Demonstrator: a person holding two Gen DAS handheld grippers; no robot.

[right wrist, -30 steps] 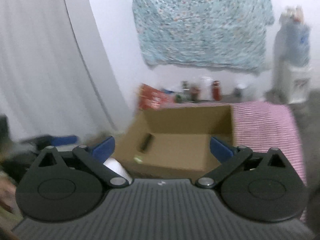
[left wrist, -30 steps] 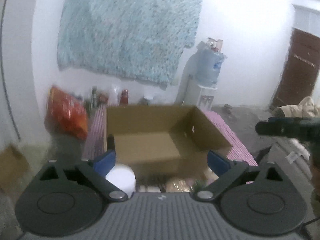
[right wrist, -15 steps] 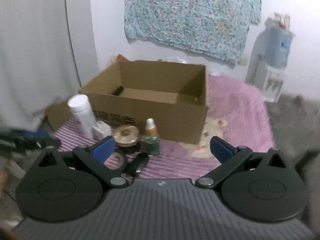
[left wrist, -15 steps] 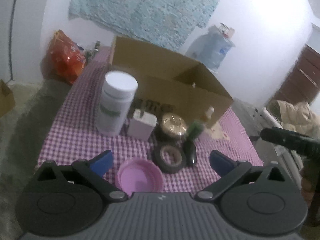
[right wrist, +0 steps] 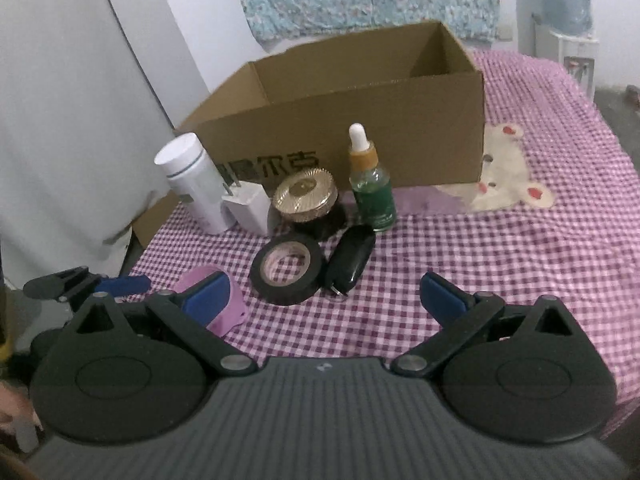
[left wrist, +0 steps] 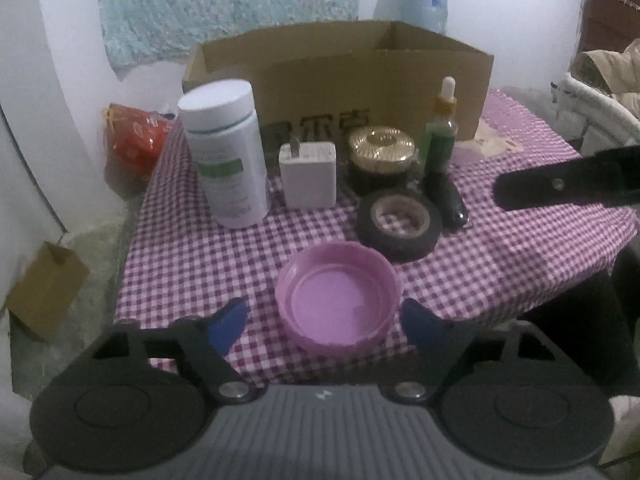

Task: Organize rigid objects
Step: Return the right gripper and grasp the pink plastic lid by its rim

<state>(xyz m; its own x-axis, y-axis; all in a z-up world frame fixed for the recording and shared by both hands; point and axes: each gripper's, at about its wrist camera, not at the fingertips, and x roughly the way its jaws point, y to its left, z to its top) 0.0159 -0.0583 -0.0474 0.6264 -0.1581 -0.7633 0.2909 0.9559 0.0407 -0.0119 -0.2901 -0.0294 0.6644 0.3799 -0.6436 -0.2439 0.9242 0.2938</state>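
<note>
On the purple checked cloth stand a white bottle (left wrist: pixel 224 152), a white charger (left wrist: pixel 308 174), a gold-lidded jar (left wrist: pixel 380 152), a green dropper bottle (left wrist: pixel 440 136), a black tape roll (left wrist: pixel 400 224), a black key fob (left wrist: pixel 450 200) and a pink lid (left wrist: pixel 338 296), in front of an open cardboard box (left wrist: pixel 344 68). My left gripper (left wrist: pixel 326 322) is open, its fingertips on either side of the pink lid. My right gripper (right wrist: pixel 326 298) is open and empty, just short of the tape roll (right wrist: pixel 288 268) and key fob (right wrist: pixel 350 258).
A red bag (left wrist: pixel 136 136) and a small carton (left wrist: pixel 44 292) lie off the table's left side. A water dispenser (right wrist: pixel 560 20) stands at the back right. The right gripper's arm (left wrist: pixel 568 188) reaches in over the table's right edge. The cloth's right half is bare (right wrist: pixel 540 248).
Both grippers have dropped and tilted down toward the table. The left one has closed in on the pink lid; the right one has come nearer the tape roll and key fob.
</note>
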